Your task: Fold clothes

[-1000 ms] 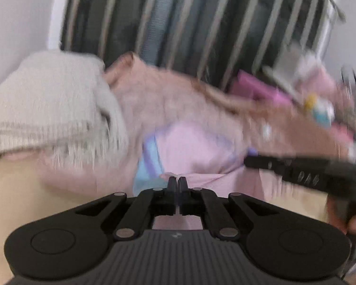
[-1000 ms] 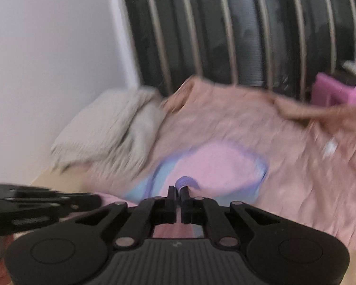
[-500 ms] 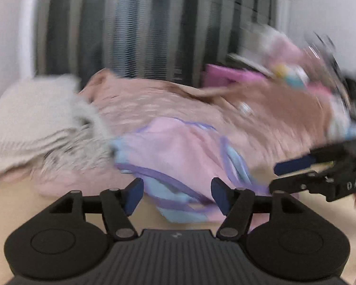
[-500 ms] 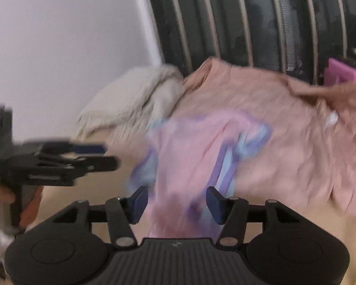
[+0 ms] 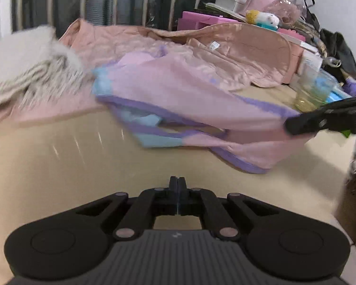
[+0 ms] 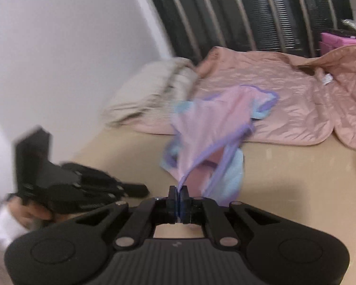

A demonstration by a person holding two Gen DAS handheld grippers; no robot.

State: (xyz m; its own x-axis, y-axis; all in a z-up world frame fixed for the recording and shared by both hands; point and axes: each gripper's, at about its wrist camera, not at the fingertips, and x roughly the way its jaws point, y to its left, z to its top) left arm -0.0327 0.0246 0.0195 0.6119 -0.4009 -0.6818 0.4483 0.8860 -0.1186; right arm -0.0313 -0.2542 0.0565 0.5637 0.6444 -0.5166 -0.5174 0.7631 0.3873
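Gripping the pink garment (image 6: 216, 123) by one edge, the right tool (image 6: 178, 193) lifts it off the table (image 6: 296, 178). The left tool (image 5: 178, 184) is closed and empty.

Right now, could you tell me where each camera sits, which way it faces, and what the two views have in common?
Left wrist: sits behind the left gripper, shut on nothing, facing across the table to the pink garment; the right gripper enters at right.
Right wrist: sits behind the right gripper, shut on the garment's edge, facing the wall corner; the left gripper and a hand show at left.
Shared: garment, salmon quilted jacket, beige knit.
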